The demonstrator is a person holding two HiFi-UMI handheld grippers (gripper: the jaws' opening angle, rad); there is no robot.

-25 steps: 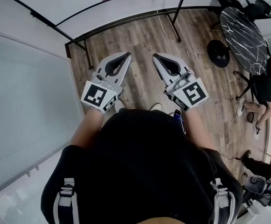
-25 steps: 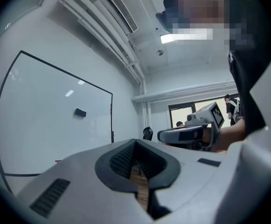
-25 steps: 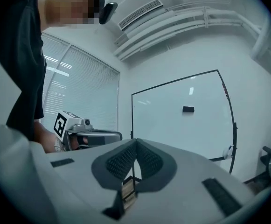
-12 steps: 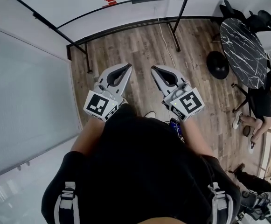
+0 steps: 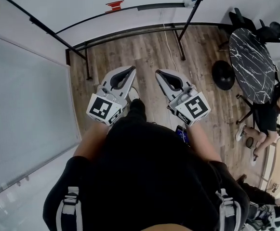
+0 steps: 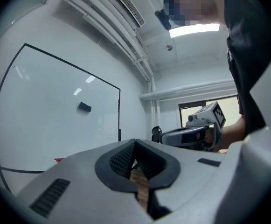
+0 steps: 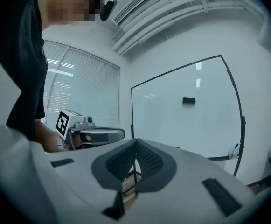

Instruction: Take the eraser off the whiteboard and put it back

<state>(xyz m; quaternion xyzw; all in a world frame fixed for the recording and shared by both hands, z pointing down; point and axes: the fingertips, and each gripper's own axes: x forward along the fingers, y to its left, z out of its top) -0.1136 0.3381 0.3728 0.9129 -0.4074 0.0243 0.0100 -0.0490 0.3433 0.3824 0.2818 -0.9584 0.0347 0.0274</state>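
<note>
A small black eraser [image 6: 84, 107] [image 7: 188, 100] sticks near the middle of the whiteboard [image 6: 56, 115] [image 7: 191, 120] [image 5: 82, 1], some way ahead of both grippers. My left gripper [image 5: 130, 69] [image 6: 135, 142] points level at the board, shut with nothing between its pads. My right gripper [image 5: 158, 72] [image 7: 136, 142] is held beside it, a short gap apart, also shut and empty. Each gripper view shows the other gripper off to its side. The eraser does not show in the head view.
The board's black stand legs [image 5: 180, 42] rest on the wood floor [image 5: 144, 47] ahead. A round dark marble table [image 5: 253, 57] and a black round base [image 5: 224, 67] stand at the right, with a seated person [image 5: 270, 112] beyond. A frosted glass wall [image 5: 24, 114] runs along the left.
Both grippers and the person have moved forward towards the whiteboard; the stand legs lie nearer. Both grippers stay shut and side by side.
</note>
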